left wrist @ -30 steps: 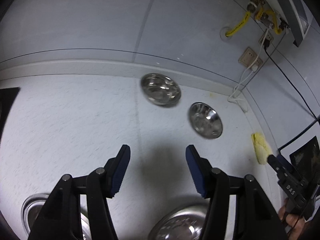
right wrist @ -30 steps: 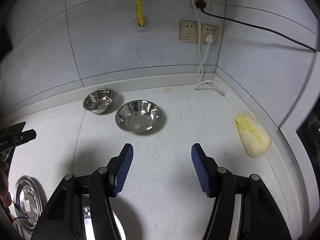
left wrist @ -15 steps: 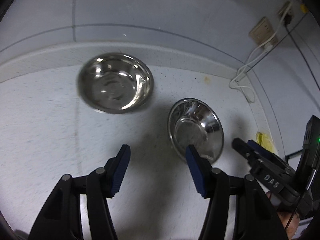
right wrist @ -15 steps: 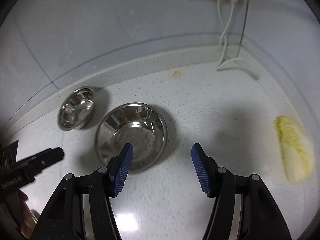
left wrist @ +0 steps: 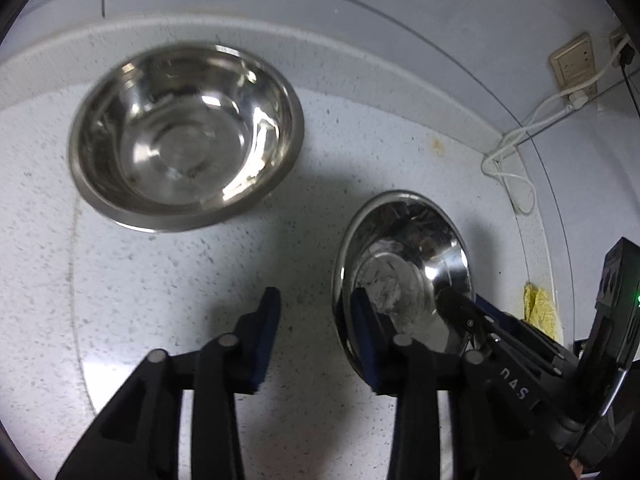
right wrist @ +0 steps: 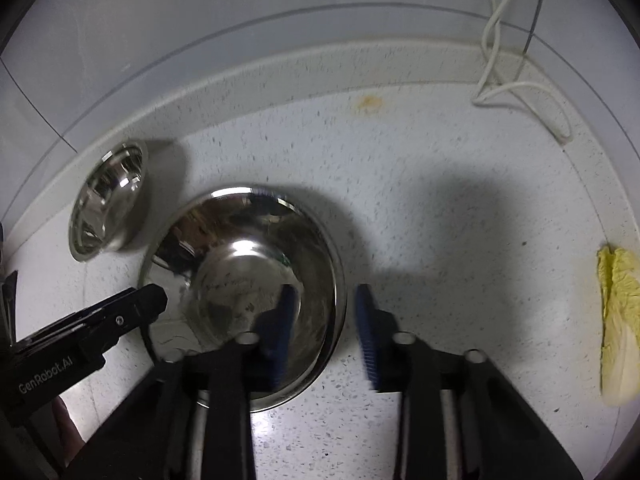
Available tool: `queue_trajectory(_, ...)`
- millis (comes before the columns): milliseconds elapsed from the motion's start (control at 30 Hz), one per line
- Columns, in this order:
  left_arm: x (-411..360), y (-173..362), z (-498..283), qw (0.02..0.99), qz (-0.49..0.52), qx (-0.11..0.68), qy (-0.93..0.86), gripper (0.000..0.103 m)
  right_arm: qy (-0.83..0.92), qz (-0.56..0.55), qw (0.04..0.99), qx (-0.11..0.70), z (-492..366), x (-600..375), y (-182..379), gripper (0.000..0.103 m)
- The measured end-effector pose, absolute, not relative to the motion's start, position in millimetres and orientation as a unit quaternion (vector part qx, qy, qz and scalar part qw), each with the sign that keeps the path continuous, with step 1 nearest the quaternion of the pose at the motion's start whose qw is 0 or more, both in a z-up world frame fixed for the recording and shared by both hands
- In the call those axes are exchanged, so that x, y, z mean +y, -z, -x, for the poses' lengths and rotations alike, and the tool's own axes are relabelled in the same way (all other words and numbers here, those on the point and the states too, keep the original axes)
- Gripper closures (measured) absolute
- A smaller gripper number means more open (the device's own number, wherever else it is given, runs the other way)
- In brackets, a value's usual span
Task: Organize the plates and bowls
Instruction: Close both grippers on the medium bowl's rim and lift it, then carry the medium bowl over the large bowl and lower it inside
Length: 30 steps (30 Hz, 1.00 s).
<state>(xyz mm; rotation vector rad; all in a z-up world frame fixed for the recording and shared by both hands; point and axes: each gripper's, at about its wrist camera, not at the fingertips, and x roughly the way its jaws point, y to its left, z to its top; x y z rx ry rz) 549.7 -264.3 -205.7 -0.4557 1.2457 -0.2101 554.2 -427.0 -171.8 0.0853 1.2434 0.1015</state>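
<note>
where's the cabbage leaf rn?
The cabbage leaf lies at the right edge of the right wrist view, on the counter near the wall, right of the nearer steel bowl.

White lettering "GenRobot.AI" runs along the black body of the left gripper, seen at the near left in the right wrist view; in the left wrist view the right gripper, at the near right, bears white letters, only partly legible, that look like "DAS"; no other text is readable.
</note>
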Motion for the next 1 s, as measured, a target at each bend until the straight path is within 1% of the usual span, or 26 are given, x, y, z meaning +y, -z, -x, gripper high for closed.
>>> queue_trajectory(133,-263.4,206.6,-554.5,0.776,0.228,0.576,0.122,0.096,-0.05,-0.047,0.811,0.58,-553.8,-427.9,173.7,0.089)
queue_trajectory(333,-254.4,182.6,-546.6,0.789,0.23,0.556,0.127,0.096,-0.061,-0.059,0.826,0.557,-546.4,-428.1,148.7,0.092)
queue_trajectory(433,-244.9,155.7,-538.4,0.802,0.233,0.534,0.13,0.096,-0.068,-0.065,0.835,0.542,-541.4,-425.7,128.9,0.092)
queue_trajectory(600,-224.5,101.9,-513.0,0.822,0.246,0.496,0.135,0.096,-0.085,-0.075,0.858,0.501,-525.6,-417.8,75.8,0.092)
queue_trajectory(800,-203.7,24.2,-454.0,0.848,0.249,0.445,0.144,0.096,-0.119,-0.095,0.88,0.451,-485.3,-399.9,11.1,0.093)
queue_trajectory(900,-192.1,-10.5,-402.8,0.857,0.247,0.425,0.154,0.096,-0.136,-0.102,0.887,0.429,-449.4,-392.3,-19.3,0.092)
queue_trajectory(1000,-187.2,-26.5,-354.8,0.858,0.249,0.417,0.167,0.096,-0.15,-0.107,0.89,0.417,-402.8,-386.9,-39.3,0.093)
